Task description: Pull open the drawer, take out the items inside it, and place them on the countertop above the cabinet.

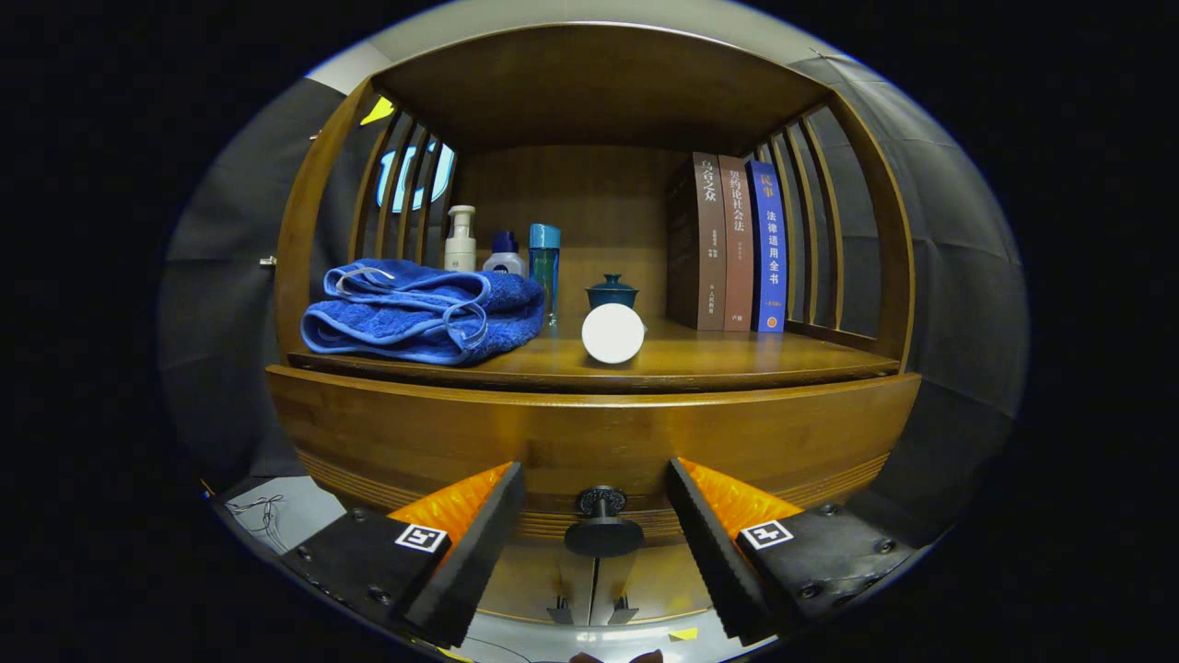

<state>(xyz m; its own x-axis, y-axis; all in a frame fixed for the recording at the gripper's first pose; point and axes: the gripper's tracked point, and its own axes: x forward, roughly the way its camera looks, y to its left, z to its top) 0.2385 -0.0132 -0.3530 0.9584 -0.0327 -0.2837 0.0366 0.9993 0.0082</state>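
From the gripper view I see a wooden cabinet (589, 433) taking up the middle of the frame, with its surface (718, 354) running across just above centre under an arched wooden top and slatted sides. At the left of the surface lies a folded blue towel (424, 313); behind it, in the upper left of the niche, stand a white pump bottle (460, 239), a small bottle with a blue cap (505, 255) and a tall teal bottle (543, 267). Near the centre I have a white cylinder (612, 333) lying with its round end towards me, and just behind it a dark teal lidded cup (612, 292). Three books (737, 244) stand upright at the right of the surface, two brown and one blue. Dark cloth hangs at both sides of the cabinet, and a pale floor with a thin loose wire shows at the lower left. The drawer (589, 451) is the broad curved wooden front below the surface, and it sits closed, flush with the cabinet; I cannot see inside it. Its dark round knob (602, 527) is at the lower centre of the frame. My gripper (596, 539) is spread wide, its fingers (474, 543) on either side of the knob and not touching it.
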